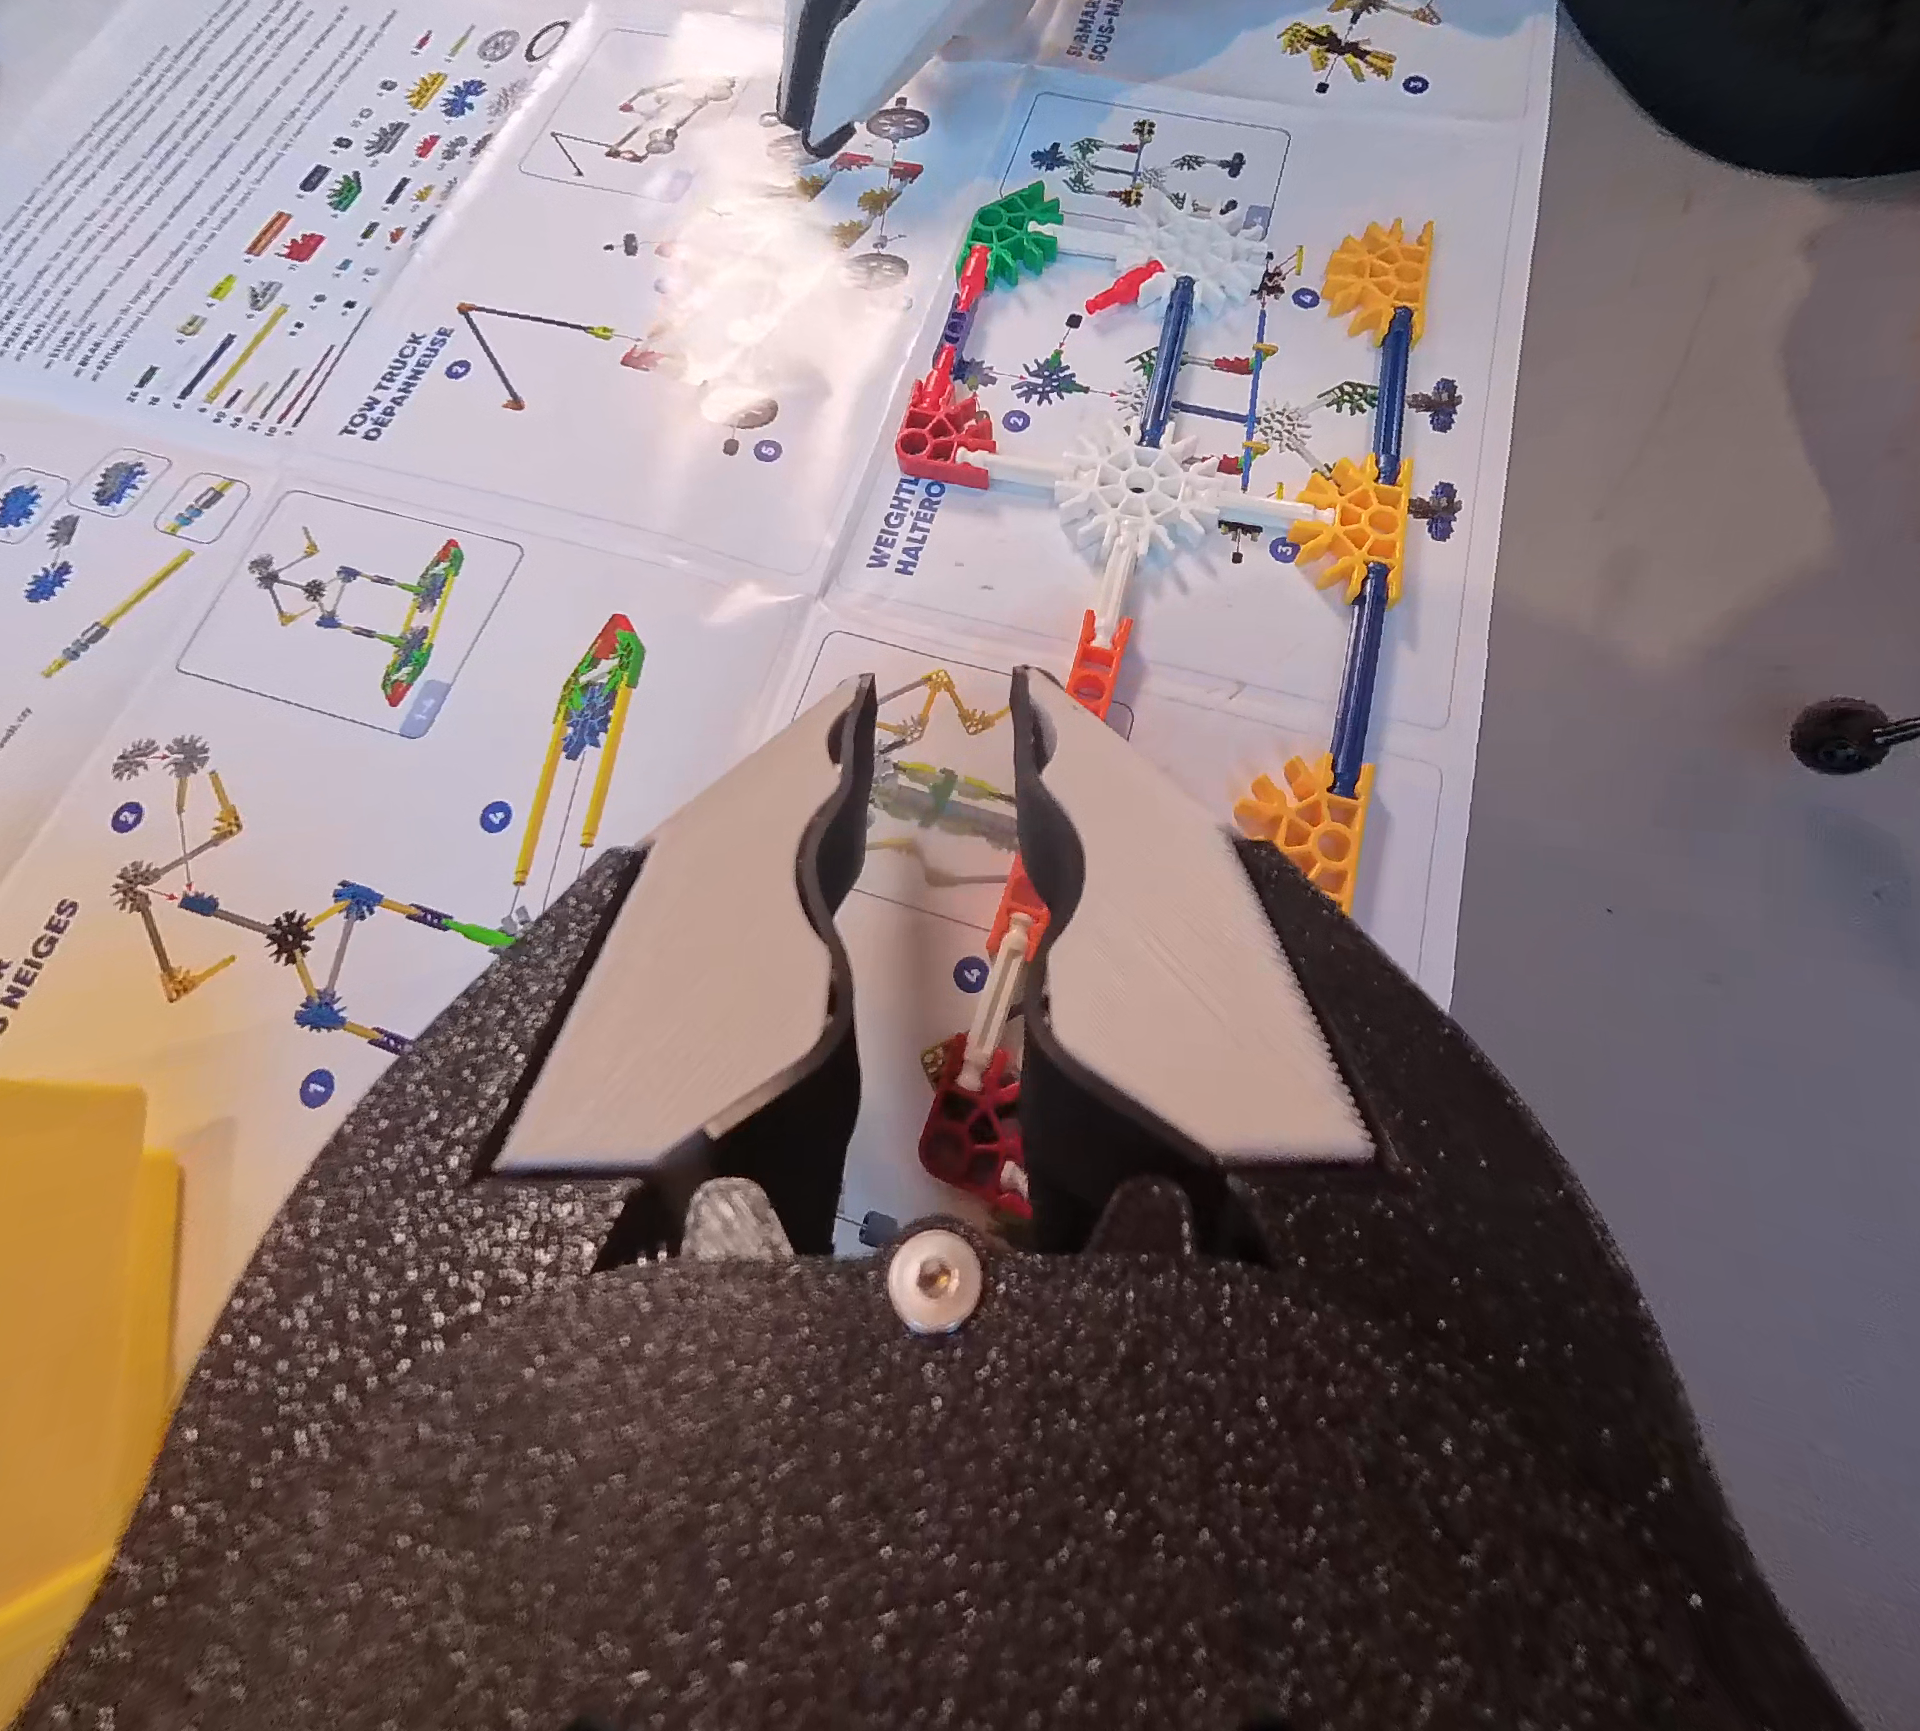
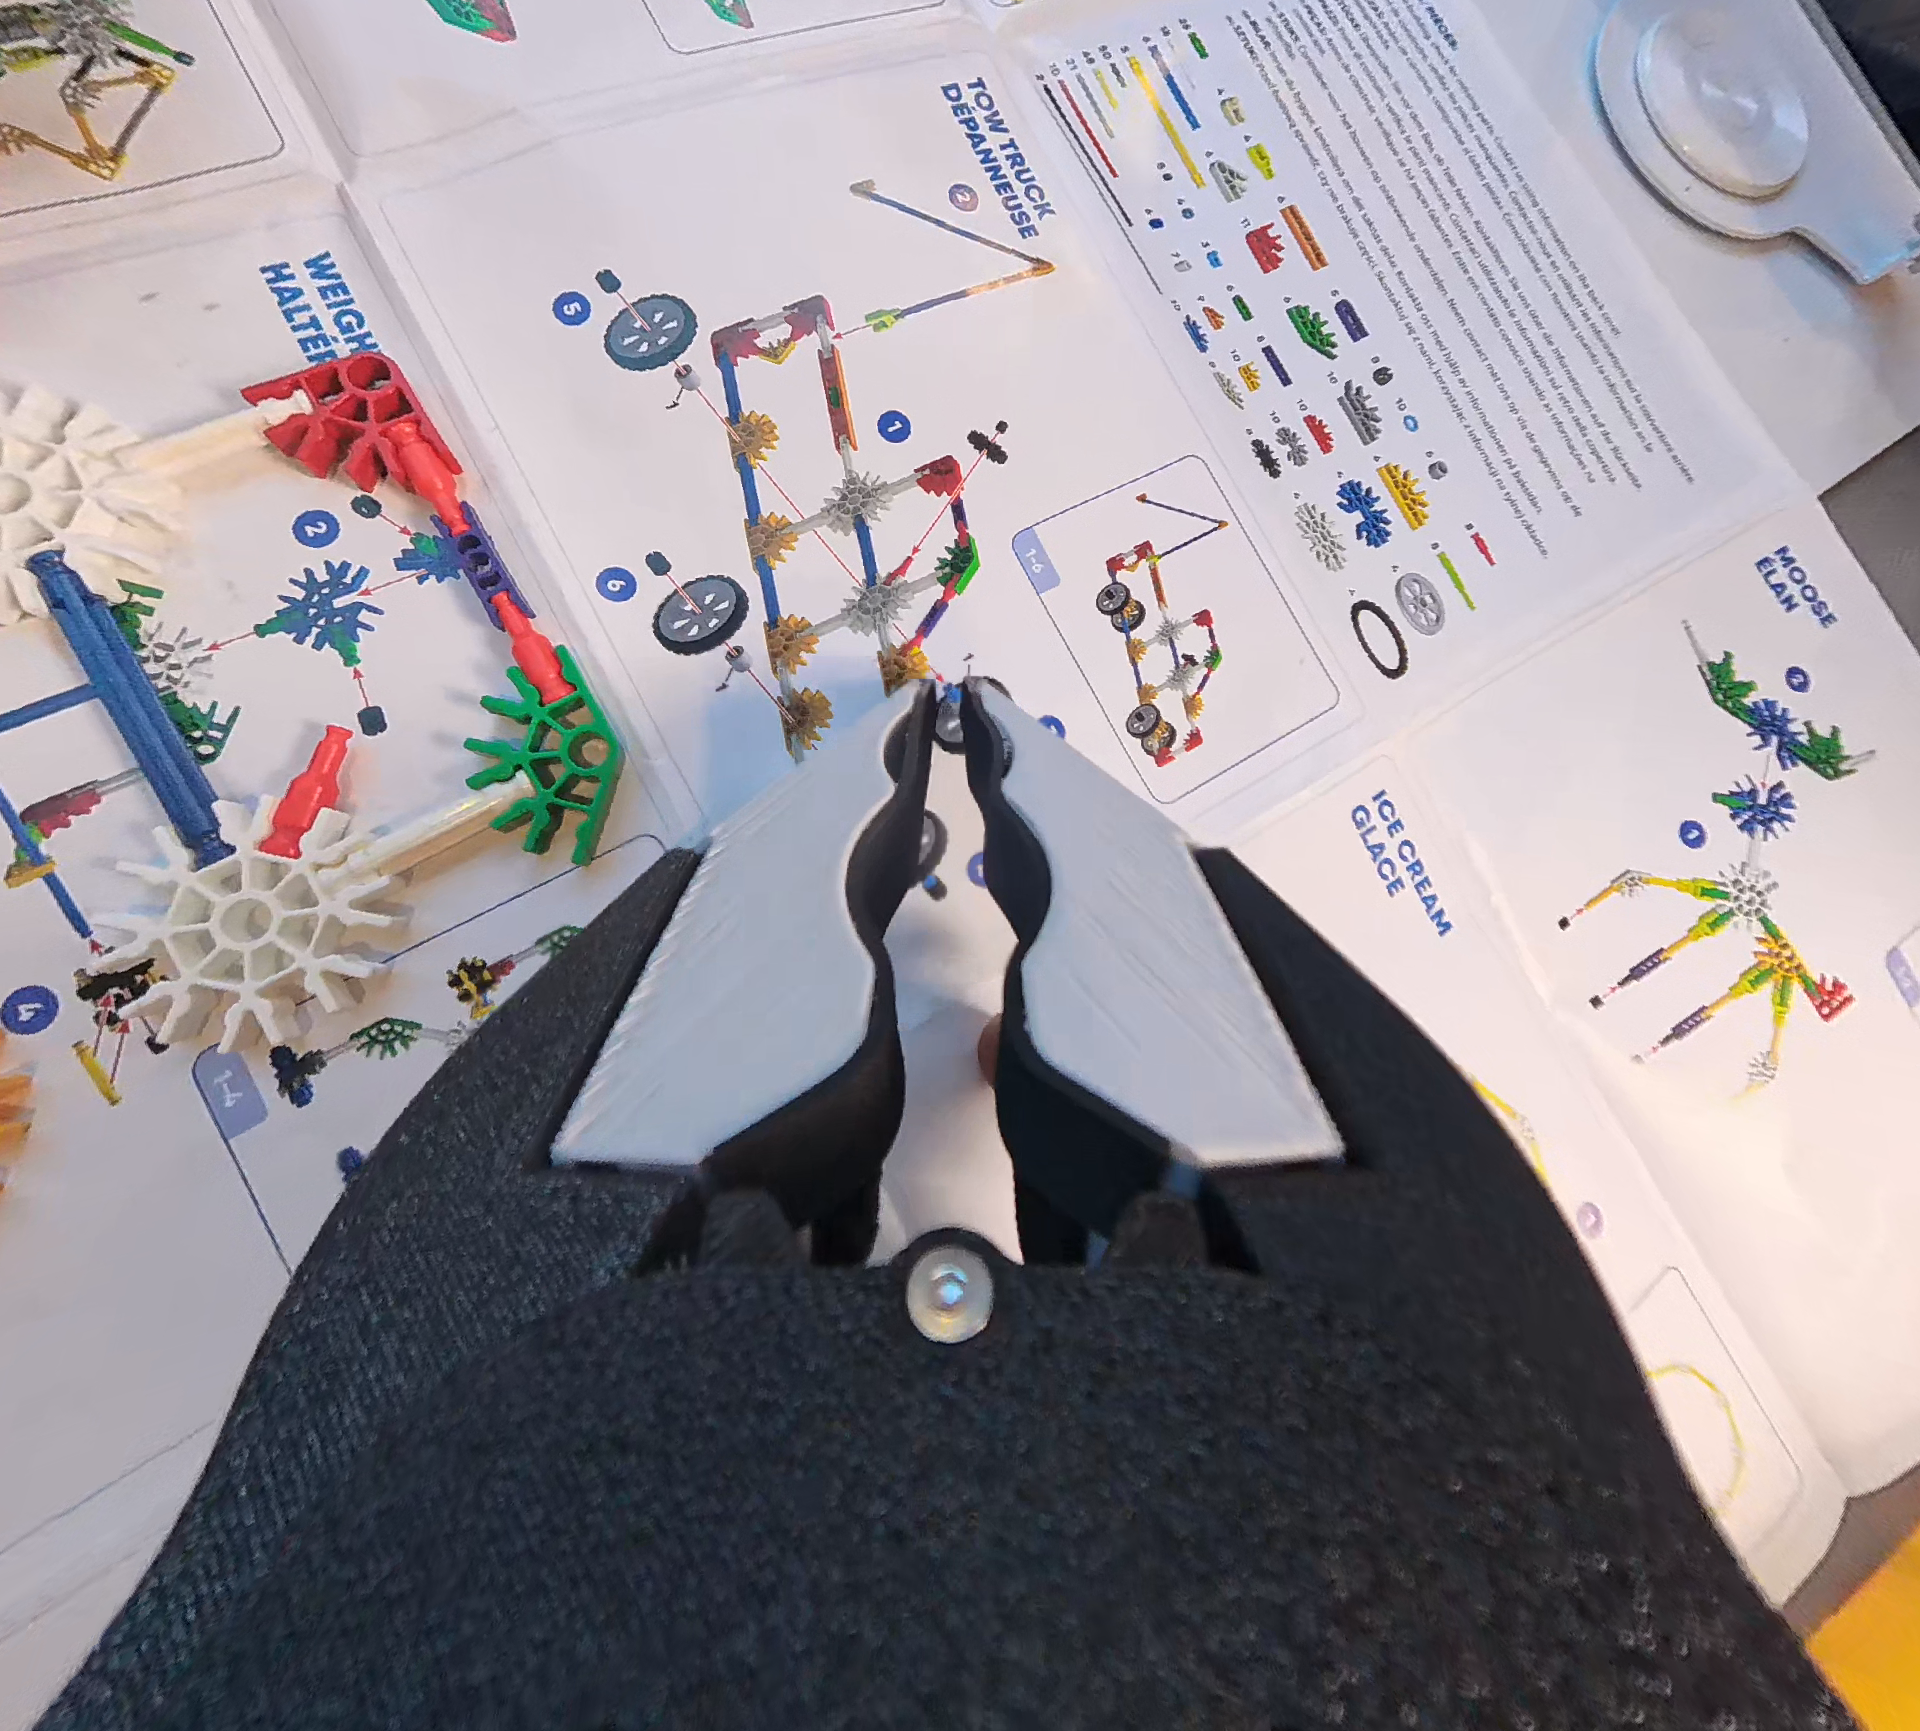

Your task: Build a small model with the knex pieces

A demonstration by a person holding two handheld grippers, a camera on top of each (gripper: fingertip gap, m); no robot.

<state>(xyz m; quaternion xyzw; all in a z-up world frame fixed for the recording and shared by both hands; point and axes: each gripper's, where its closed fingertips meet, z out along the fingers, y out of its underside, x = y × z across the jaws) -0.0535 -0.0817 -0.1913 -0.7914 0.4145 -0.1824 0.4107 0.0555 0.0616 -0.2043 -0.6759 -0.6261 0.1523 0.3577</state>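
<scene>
L jaws apart over orange connector [image 1: 1096, 663].

left claw [image 1: 943, 694] parted; right claw [image 2: 948, 692] nearly closed.

Grey table [image 1: 1662, 538] bears instruction sheet [image 1: 623, 538].

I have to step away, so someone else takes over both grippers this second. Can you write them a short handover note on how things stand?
Left gripper: open and holding nothing. It hovers over a chain of orange connector, white rod and red connector, which lies between and partly under its fingers.
Right gripper: fingers nearly shut, with the tips down on the instruction sheet. It is unclear whether they pinch anything.
Built so far: a flat frame of blue rods with white, yellow, green and red connectors lies on the sheet.
Loose: a red rod lies beside the frame's far white connector.
</scene>
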